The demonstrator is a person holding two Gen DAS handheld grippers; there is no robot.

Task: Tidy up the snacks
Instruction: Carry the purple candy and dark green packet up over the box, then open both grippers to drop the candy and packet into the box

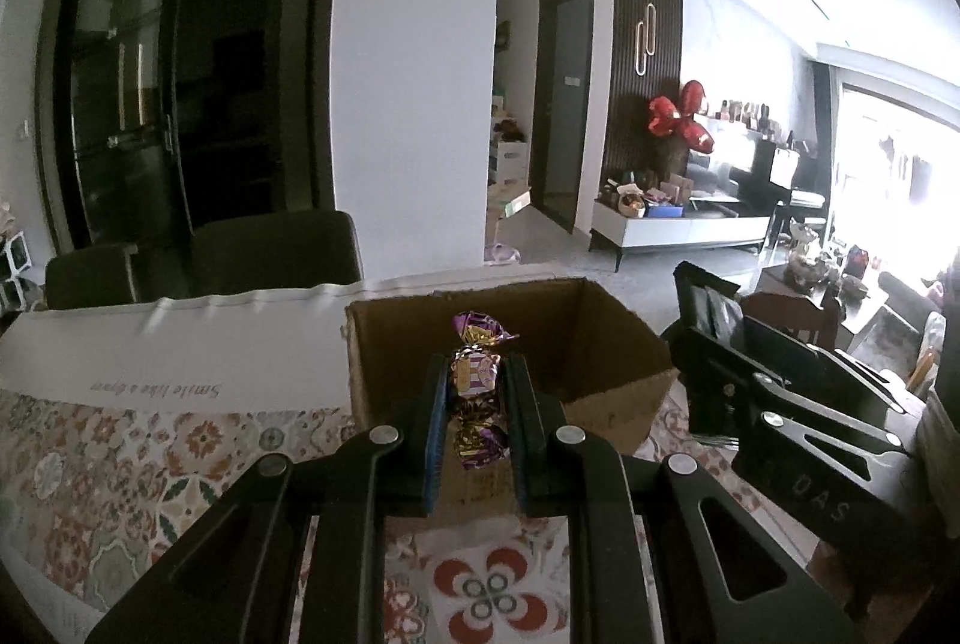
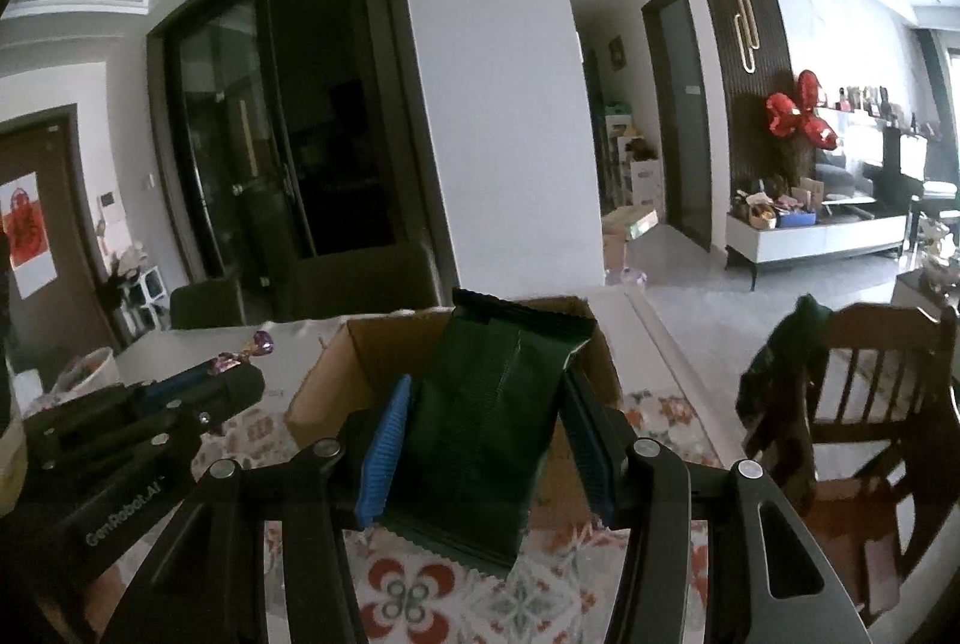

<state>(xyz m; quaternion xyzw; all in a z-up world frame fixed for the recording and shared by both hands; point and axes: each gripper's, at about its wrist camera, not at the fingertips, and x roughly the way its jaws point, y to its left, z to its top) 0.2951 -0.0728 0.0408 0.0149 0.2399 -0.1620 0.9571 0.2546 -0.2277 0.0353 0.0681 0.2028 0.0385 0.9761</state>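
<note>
left gripper [image 1: 477, 392] clamped purple-gold candy [image 1: 475, 374]; right gripper [image 2: 486, 440], marked "das", clamped dark green packet [image 2: 480, 422]; tabletop [image 1: 120, 362] cloth read "smile like a".

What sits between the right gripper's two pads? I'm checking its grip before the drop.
A dark green snack packet, pressed between the right gripper's pads, in front of the cardboard box; right wrist view.

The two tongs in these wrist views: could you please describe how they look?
Both the left tongs and right tongs are matte black, with angular linkage arms, round silver pivot pins and ribbed blue pads. Pale lettering marks each body, reading "GenRobot.AI" on the left one. No cables, hands or sleeves show.
</note>
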